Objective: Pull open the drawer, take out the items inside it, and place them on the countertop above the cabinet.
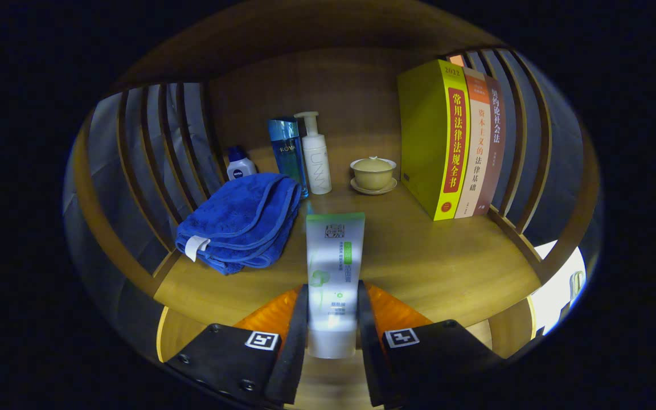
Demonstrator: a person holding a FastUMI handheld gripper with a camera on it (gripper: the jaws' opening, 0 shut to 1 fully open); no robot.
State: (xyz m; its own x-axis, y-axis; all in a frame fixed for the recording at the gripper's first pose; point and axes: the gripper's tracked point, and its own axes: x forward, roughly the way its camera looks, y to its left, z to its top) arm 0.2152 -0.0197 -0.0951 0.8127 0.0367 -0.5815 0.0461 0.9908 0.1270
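Gripper view: tube between clamped jaws.

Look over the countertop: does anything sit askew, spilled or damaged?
Nothing stands out. The blue towel lies folded, the bottles and lidded cup stand upright, the books stand on end. The gripper is shut on the white tube.

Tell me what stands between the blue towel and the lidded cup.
Gripper view: a tall blue bottle and a white pump bottle stand between blue towel and lidded cup.
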